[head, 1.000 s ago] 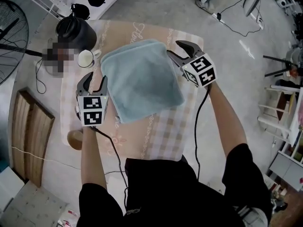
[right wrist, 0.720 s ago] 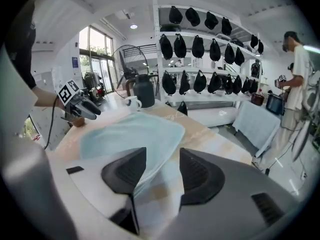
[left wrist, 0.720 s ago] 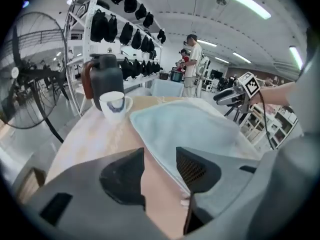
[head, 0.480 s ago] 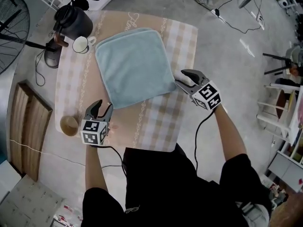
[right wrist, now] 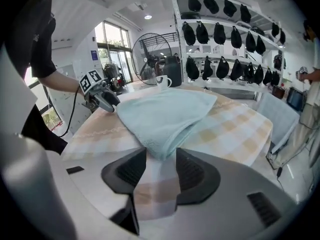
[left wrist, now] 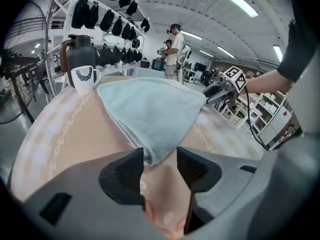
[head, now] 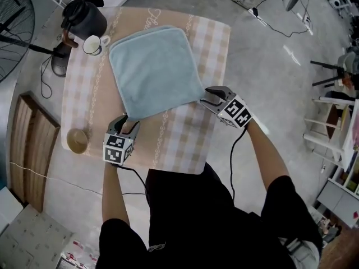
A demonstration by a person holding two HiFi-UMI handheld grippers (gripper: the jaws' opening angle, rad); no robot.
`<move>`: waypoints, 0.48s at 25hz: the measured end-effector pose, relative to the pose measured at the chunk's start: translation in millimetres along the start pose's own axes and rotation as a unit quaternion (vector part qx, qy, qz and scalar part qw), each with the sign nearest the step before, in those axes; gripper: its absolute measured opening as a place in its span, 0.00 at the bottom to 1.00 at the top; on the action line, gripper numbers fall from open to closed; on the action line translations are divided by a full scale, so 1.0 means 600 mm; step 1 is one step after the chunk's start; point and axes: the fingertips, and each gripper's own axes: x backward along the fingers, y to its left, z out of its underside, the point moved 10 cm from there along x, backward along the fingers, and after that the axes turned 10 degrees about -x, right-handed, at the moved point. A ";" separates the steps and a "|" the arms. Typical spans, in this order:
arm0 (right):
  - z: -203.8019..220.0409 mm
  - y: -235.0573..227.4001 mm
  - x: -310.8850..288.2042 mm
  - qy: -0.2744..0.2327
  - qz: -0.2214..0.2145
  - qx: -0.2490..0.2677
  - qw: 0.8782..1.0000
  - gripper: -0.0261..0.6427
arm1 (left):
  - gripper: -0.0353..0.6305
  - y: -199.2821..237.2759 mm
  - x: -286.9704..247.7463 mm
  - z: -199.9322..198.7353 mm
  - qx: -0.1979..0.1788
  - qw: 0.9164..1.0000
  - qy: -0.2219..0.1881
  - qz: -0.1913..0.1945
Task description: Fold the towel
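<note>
A light blue towel (head: 154,72) lies flat on the checked tablecloth (head: 185,144). My left gripper (head: 128,126) sits low at the towel's near left corner. In the left gripper view that corner (left wrist: 152,151) lies between the jaws of the left gripper (left wrist: 159,159), which are opening, and the pads do not press on it. My right gripper (head: 206,97) is at the near right corner. The right gripper view shows the right gripper (right wrist: 161,159) open, with the towel's corner (right wrist: 162,146) lying in the gap.
A black kettle (head: 84,17) and a white mug (head: 92,45) stand at the table's far left corner. A small brown cup (head: 77,140) sits near the left edge. A fan (head: 11,27) and a wooden board (head: 31,144) are on the floor at left.
Both grippers have drawn back toward the table's near side and sunk, from beside the towel to its two near corners. The towel has stayed flat.
</note>
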 end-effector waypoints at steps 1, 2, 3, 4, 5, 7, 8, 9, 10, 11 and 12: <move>-0.002 0.002 -0.006 0.001 -0.002 0.008 1.000 0.32 | 0.34 -0.002 -0.005 0.000 -0.003 1.000 0.004 0.002; -0.003 0.004 -0.012 0.004 -0.004 0.014 1.000 0.32 | 0.34 -0.002 -0.009 0.000 -0.004 1.000 0.007 0.003; -0.004 0.006 -0.018 0.007 -0.005 0.019 1.000 0.32 | 0.34 -0.002 -0.013 0.000 -0.003 1.000 0.008 0.002; -0.003 0.007 -0.022 0.010 -0.004 0.021 1.000 0.28 | 0.34 0.000 -0.016 0.001 0.001 1.000 0.007 -0.001; -0.002 0.007 -0.023 0.010 -0.002 0.021 1.000 0.17 | 0.34 0.001 -0.018 0.002 0.006 1.000 0.005 -0.006; -0.003 0.006 -0.020 0.004 -0.002 0.011 1.000 0.11 | 0.30 0.005 -0.016 0.003 0.011 1.000 0.003 -0.016; -0.004 0.007 -0.016 -0.001 -0.003 0.005 1.000 0.11 | 0.20 0.007 -0.014 0.005 0.010 1.000 0.006 -0.021; -0.004 0.008 -0.011 -0.005 -0.001 0.002 1.000 0.10 | 0.14 0.007 -0.010 0.007 0.009 1.000 0.008 -0.023; -0.004 0.010 -0.007 -0.006 0.002 0.001 1.000 0.10 | 0.13 0.006 -0.007 0.009 0.007 1.000 0.009 -0.024; -0.003 0.013 -0.002 -0.007 0.006 0.003 1.000 0.10 | 0.12 0.004 -0.002 0.011 0.007 1.000 0.009 -0.024; -0.001 0.016 0.003 -0.006 0.008 0.007 1.000 0.10 | 0.12 0.000 0.003 0.013 0.006 1.000 0.007 -0.025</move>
